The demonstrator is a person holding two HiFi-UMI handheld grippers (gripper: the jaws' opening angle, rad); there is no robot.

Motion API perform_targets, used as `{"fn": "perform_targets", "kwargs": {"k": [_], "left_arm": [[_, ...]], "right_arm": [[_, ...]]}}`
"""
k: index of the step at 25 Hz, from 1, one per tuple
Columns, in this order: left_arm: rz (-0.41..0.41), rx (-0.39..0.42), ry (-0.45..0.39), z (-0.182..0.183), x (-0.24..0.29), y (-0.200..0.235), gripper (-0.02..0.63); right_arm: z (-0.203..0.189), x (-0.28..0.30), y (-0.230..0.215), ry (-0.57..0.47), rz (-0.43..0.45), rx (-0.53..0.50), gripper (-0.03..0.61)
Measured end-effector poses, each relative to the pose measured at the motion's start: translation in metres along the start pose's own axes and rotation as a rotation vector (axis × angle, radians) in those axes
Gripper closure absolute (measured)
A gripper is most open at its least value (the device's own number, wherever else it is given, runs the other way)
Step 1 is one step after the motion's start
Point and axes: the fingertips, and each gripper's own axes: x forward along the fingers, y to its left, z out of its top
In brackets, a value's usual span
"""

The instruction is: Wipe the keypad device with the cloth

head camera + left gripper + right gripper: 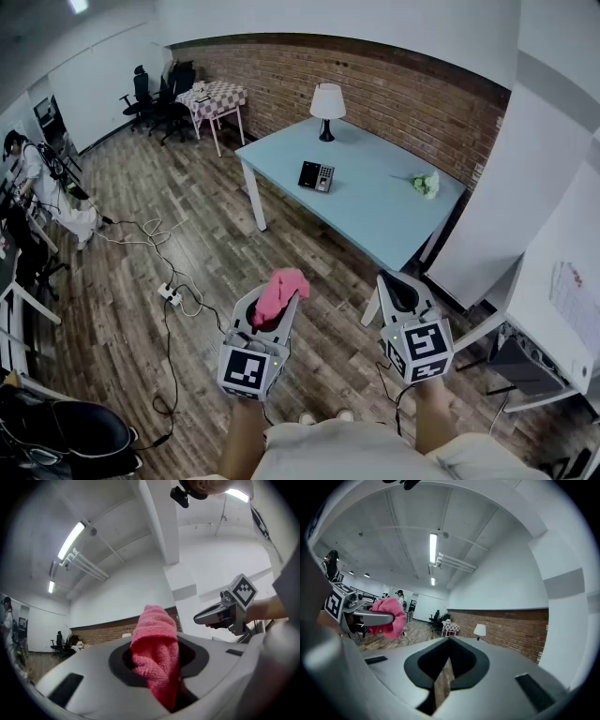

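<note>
The dark keypad device (317, 176) lies on the light blue table (375, 211), far ahead of both grippers. My left gripper (277, 307) is held over the wood floor, shut on a pink cloth (279, 292) that bunches up out of its jaws. The left gripper view shows the cloth (157, 653) filling the jaw gap. My right gripper (402, 292) hangs beside it at the right, jaws together with only a thin slit and nothing in them (443, 672). The right gripper view also catches the cloth (388, 616).
A white lamp (327, 105) and a small flower bunch (426, 184) stand on the table. Cables and a power strip (170, 293) trail across the floor at left. A checkered table (217, 97) with office chairs stands at the back; a person (28, 169) is at far left.
</note>
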Motion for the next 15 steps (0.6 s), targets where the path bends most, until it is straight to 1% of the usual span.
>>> {"fn": "perform_targets", "kwargs": {"k": [3, 7, 12, 15], "left_arm": [[-0.01, -0.037, 0.042, -0.002, 0.007, -0.002, 0.463], [-0.014, -0.048, 0.038, -0.007, 0.006, 0.009, 0.463], [-0.018, -0.017, 0.018, -0.018, 0.005, 0.031, 0.463], [-0.023, -0.042, 0.041, -0.021, 0.008, 0.035, 0.463]], "right_arm": [[-0.002, 0.01, -0.001, 0.014, -0.009, 0.012, 0.577], [-0.002, 0.018, 0.0, -0.004, -0.031, 0.058, 0.578], [-0.005, 0.027, 0.006, 0.006, -0.054, 0.084, 0.577], [-0.003, 0.034, 0.005, 0.01, -0.056, 0.088, 0.577]]}}
